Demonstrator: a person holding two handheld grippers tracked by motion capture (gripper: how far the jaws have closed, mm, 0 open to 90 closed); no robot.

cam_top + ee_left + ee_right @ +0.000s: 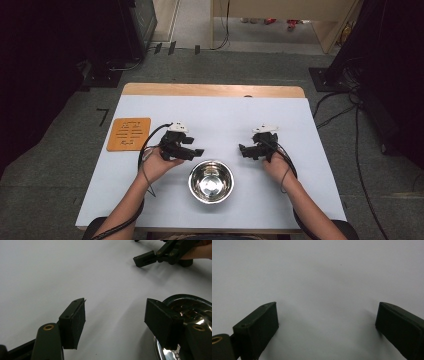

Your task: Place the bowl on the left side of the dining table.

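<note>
My left gripper [200,151] hangs spread and empty just beside the steel bowl [211,180], which sits at the table's [300,130] near edge; my right gripper [241,149] is spread too. I'd approach the rim squarely.

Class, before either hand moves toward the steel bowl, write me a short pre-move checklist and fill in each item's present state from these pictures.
1. Left gripper open with nothing between its fingers: ok.
2. Right gripper open and empty: ok; in its own view there is only bare table between the fingers.
3. Steel bowl upright on the white table, between the two hands: ok.
4. Bowl empty: ok, the high view shows only shiny metal inside.
5. Neither gripper touching the bowl: cannot tell for the left, whose one finger overlaps the rim in the left gripper view; right is apart.
6. Orange mat out of the way, at the table's left edge: ok.
</note>
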